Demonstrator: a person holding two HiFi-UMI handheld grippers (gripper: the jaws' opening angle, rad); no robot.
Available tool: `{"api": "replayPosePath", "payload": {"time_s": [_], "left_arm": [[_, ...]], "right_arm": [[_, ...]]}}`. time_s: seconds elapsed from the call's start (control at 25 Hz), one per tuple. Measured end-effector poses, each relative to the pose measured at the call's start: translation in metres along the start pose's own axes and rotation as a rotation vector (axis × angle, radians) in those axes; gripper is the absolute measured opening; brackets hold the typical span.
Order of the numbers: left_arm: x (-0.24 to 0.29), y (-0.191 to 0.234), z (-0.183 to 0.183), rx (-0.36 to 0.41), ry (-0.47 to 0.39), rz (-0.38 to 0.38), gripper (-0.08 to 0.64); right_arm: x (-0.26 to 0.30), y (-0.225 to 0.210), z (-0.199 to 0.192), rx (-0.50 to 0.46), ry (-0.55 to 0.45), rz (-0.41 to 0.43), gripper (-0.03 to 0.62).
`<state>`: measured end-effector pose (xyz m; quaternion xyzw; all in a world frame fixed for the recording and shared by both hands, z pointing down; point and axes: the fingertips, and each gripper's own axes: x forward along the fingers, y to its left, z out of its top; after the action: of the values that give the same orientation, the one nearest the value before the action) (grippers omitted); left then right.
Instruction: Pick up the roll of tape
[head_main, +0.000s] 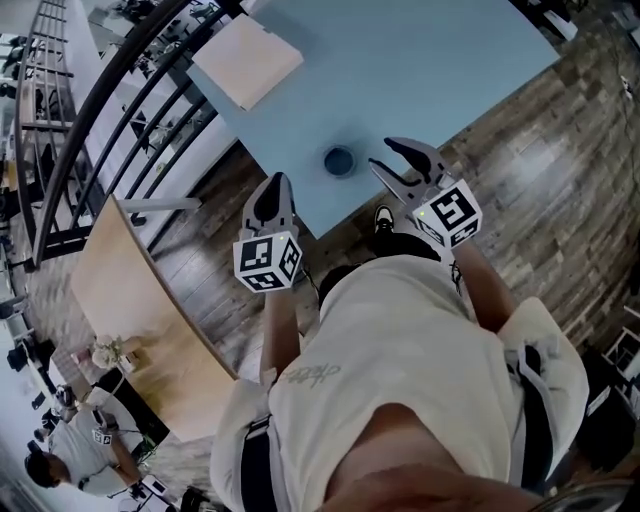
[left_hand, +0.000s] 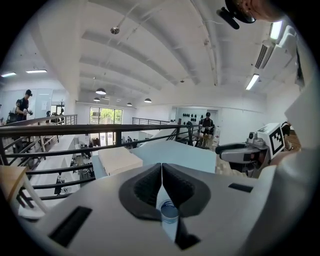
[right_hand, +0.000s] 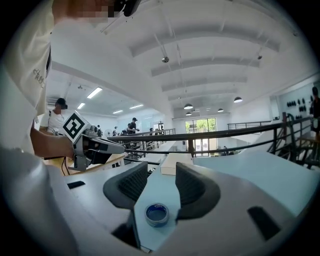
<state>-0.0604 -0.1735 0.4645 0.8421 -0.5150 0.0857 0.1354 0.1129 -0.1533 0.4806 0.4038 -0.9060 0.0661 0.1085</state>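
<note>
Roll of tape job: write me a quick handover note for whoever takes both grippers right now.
Left gripper: jaws together, empty, tip at the near edge of the table.
Right gripper: jaws wide apart, empty, tips over the table just right of the tape.
Roll of tape: lies flat on the blue table near its near edge, between the two grippers, untouched.
Done: nothing picked up.
Left: probably bring the open right gripper onto the roll, close, lift.
</note>
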Motion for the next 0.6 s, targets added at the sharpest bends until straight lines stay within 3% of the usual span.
{"api": "replayPosePath", "payload": {"time_s": [0.36,0.6], "left_arm": [[0.024,-0.006,0.006,-0.013,0.023,0.049,0.02],[0.025,0.007,0.006,-0.009,0.025,0.081,0.02]], "right_arm": [[0.021,-0.029,0.003,-0.001,0.004,0.07,0.179],[0.034,-0.025,0.002,-0.004,0.026,0.111,0.179]]}}
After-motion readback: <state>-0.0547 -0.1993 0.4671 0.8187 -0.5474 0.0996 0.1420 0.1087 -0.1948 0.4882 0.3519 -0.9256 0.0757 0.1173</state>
